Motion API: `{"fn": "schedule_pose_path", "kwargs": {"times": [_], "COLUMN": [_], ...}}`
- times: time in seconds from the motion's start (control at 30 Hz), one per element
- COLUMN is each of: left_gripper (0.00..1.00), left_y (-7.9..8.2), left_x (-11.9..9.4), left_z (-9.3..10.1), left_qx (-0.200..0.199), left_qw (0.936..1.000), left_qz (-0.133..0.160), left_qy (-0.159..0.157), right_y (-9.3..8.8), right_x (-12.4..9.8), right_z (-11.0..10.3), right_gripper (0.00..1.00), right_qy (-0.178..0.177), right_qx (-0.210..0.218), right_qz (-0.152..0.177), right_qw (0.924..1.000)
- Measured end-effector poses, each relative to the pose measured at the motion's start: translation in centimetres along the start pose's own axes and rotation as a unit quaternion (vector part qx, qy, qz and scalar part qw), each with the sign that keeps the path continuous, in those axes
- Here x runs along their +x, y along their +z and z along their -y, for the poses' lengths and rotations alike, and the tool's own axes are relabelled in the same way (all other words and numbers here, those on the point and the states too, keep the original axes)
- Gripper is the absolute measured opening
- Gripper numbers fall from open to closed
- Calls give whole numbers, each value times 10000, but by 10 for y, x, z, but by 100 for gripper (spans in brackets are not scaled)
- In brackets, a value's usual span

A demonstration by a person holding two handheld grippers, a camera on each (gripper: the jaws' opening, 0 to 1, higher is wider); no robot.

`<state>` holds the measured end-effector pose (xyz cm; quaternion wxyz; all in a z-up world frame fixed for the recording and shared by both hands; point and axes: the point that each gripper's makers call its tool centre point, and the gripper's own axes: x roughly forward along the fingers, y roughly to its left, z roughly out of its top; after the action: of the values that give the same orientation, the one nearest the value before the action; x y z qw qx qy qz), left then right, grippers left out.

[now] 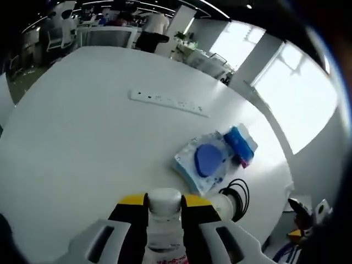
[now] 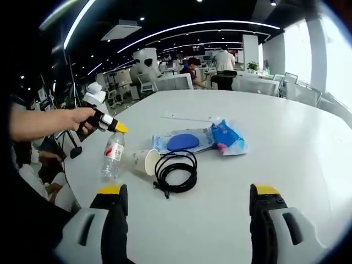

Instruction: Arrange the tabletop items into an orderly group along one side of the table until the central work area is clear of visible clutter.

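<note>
While the left gripper [image 2: 113, 127] grips the neck of a clear plastic water bottle [image 2: 113, 155] with a red label, that bottle hangs near the left edge of the white table [image 2: 286, 143], base right at the surface; can't tell if it's touching. A person's hand [image 2: 66, 122] holds that gripper. In the left gripper view the yellow-tipped jaws sit snug on both sides of the bottle's white cap [image 1: 164, 201].

Just right of the bottle lies a paper cup [image 2: 146, 161] tipped on its side, mouth toward the coiled black cable [image 2: 177, 170], which is touching or nearly touching it. Behind those sits a flat clear packet with a blue oval thing inside [image 2: 184, 142], and beside it on the right a blue wipes-type pack [image 2: 227, 137] with a bit of pink at one end. Farther back, toward the far edge, there's a long white power strip [image 2: 186, 117].

The right gripper [image 2: 190, 203] has its jaws spread wide, nothing between them, over bare tabletop at the near edge.
</note>
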<state>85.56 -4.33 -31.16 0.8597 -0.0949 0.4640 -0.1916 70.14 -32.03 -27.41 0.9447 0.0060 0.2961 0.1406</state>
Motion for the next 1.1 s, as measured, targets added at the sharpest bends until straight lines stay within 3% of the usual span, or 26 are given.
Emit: {"fn": "schedule_pose_path", "kwargs": {"times": [0.5,0.67,0.83,1.1], "left_gripper": [20,20,20,21], "left_y": [-10,-13,-28,-38], "left_x": [-43,-50,-66,-79], "left_z": [19,17,25,22], "left_qx": [577,693,854,824], "left_qw": [9940,9914,9879,9868], "left_qz": [893,1068,1229,1328], "left_qy": [258,319,395,427], "right_y": [-9,-2,4,0], "right_x": [-3,0,3,9], "right_z": [2,6,9,6], "right_gripper": [87,86,85,85], "right_qy": [-4,0,-7,77], "right_qx": [-41,-90,-101,-149], "right_qz": [-97,-54,1,-68], "right_qw": [9999,9999,9999,9998]}}
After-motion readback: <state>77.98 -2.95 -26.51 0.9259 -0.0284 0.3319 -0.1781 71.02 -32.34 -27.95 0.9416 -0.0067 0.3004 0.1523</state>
